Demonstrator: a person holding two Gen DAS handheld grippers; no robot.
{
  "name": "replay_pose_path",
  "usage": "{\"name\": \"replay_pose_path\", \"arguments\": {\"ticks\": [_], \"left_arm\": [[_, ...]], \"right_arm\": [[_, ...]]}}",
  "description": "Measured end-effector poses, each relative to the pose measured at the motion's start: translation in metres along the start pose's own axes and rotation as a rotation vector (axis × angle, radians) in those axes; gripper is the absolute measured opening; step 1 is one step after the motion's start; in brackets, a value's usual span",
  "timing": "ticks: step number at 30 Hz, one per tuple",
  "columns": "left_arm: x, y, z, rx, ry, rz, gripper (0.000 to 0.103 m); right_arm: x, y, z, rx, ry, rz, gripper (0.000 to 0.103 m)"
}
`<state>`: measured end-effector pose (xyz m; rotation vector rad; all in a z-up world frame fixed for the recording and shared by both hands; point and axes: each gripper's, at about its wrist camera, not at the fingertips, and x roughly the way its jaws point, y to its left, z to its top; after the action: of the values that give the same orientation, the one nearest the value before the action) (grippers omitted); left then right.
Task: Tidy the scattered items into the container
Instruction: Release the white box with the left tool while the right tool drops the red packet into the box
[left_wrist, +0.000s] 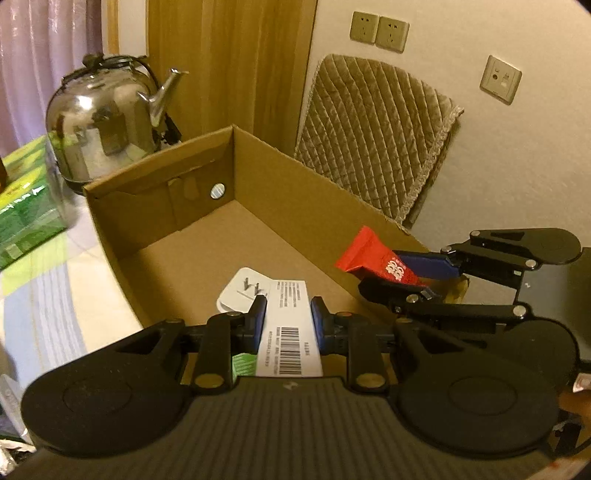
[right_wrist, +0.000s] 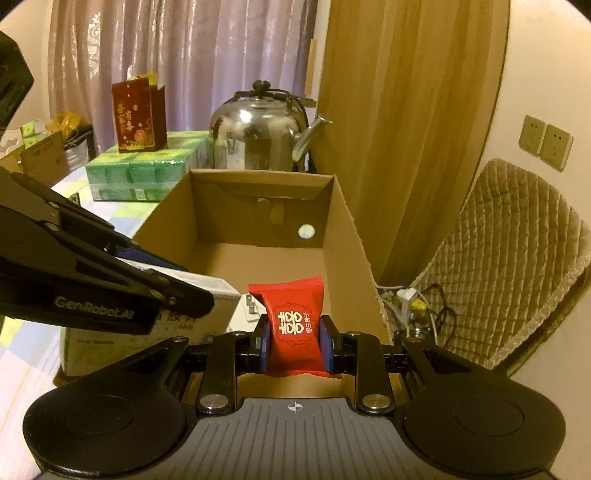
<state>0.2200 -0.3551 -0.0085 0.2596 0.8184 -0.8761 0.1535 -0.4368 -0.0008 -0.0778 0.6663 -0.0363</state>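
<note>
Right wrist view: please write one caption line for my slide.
Right gripper holds a red packet over the open cardboard box.

"GenRobot.AI" on left gripper (right_wrist: 207, 295) arm; gold 囍 on red packet (right_wrist: 295, 325); barcode on white box (left_wrist: 290, 332).

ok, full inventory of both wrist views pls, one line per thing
open brown cardboard box: 1, on the table, centre.
white plug adapter: 1, inside the box, near end.
white barcoded carton: 1, in left jaws, over the box.
red foil snack packet: 1, in right jaws, over the box.
shiny steel kettle: 1, behind the box.
green wrapped tissue packs: 1 bundle, left of kettle.
dark red gift bag: 1, on the tissue packs.
beige quilted cushion: 1, against the wall, right.
beige wall sockets: 3 plates, above the cushion.
left gripper: black, shut.
right gripper: black, shut.
</note>
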Motion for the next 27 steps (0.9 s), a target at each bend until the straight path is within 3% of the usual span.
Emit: {"name": "replay_pose_path", "arguments": {"ticks": [9, 27], "left_arm": [[0.003, 0.003, 0.000, -0.024, -0.019, 0.004, 0.021], [-0.053, 0.019, -0.010, -0.030, -0.106, 0.064, 0.026]], "right_arm": [[0.004, -0.006, -0.003, 0.004, 0.005, -0.003, 0.024], [0.013, 0.017, -0.002, -0.020, 0.038, 0.053, 0.024]]}}
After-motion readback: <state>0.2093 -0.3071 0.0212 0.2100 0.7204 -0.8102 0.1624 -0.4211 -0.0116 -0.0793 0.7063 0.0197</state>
